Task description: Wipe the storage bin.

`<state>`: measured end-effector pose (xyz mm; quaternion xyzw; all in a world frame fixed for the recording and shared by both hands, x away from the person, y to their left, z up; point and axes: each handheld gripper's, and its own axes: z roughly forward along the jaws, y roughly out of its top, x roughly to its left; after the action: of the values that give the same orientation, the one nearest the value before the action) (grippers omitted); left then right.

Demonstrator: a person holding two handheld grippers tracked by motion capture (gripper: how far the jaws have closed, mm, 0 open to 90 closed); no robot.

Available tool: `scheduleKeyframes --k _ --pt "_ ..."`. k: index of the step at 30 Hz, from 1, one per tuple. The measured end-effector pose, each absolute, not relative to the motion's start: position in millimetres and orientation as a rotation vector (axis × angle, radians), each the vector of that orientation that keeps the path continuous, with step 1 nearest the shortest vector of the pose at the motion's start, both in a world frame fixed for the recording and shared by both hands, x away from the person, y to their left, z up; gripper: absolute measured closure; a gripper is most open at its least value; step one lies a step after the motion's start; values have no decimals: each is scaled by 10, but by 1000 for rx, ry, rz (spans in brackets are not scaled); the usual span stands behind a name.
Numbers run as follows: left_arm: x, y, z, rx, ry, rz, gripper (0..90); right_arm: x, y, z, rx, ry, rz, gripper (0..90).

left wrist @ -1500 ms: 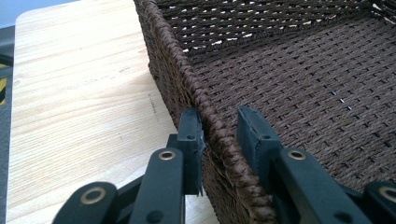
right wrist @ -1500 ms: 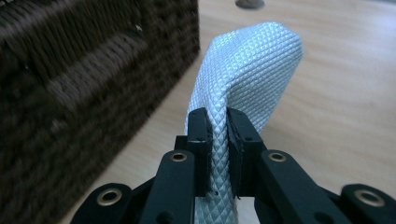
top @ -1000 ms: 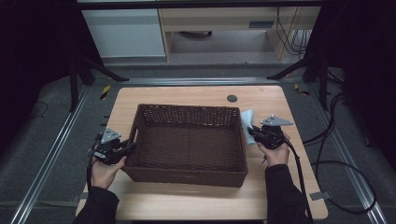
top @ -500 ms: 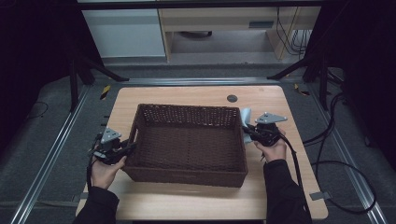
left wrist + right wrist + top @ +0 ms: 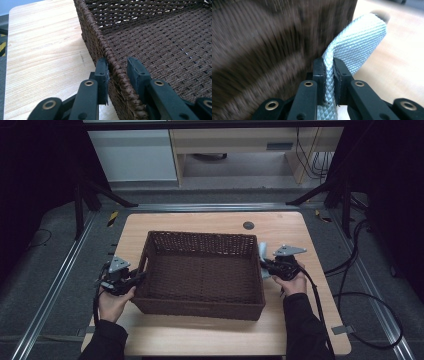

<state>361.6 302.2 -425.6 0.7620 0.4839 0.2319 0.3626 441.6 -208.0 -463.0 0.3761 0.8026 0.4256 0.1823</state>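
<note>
1. High view: the wicker basket [image 5: 202, 272] sits mid-table [image 5: 210, 222].
2. Left gripper [image 5: 117, 75] straddles the basket's left rim, jaws spread.
3. Right gripper [image 5: 329, 75] pinches a pale blue cloth [image 5: 357, 42] just beside the basket's right wall.

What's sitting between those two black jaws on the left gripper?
The basket's woven rim runs between the left gripper's jaws in the left gripper view: one jaw outside the wall, one inside, with a gap showing at the inner one.
</note>
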Motion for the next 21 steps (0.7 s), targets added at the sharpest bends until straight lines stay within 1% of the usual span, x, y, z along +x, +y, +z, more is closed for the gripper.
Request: scheduleKeyframes --k 3,6,9,13,14,16,19,21 --pt "3624 3019 -4256 1962 1247 600 701 4397 -2120 -4427 1008 2197 1264 821" --pt "3637 3008 -4252 1968 1249 610 703 4393 -2108 -4321 949 2196 1269 821" --pt "3676 3003 -4251 1972 1244 614 702 4398 -2079 -4370 938 2236 1226 822" --pt "3710 3001 -4249 1970 1249 611 684 4401 -2079 -4551 995 2285 1174 822" --pt "3713 3008 -4246 1964 1258 608 671 4400 -2077 -4609 1012 2299 1162 821" --pt "3717 3019 -4246 1962 1271 622 601 4404 -2069 -4722 1048 2329 1131 821" --pt "3711 3032 -4233 1954 1272 633 532 4407 -2036 -4865 1082 2379 1076 821" --pt "3692 3034 -4210 1956 1261 638 506 4401 -2029 -4891 1094 2393 1064 821"
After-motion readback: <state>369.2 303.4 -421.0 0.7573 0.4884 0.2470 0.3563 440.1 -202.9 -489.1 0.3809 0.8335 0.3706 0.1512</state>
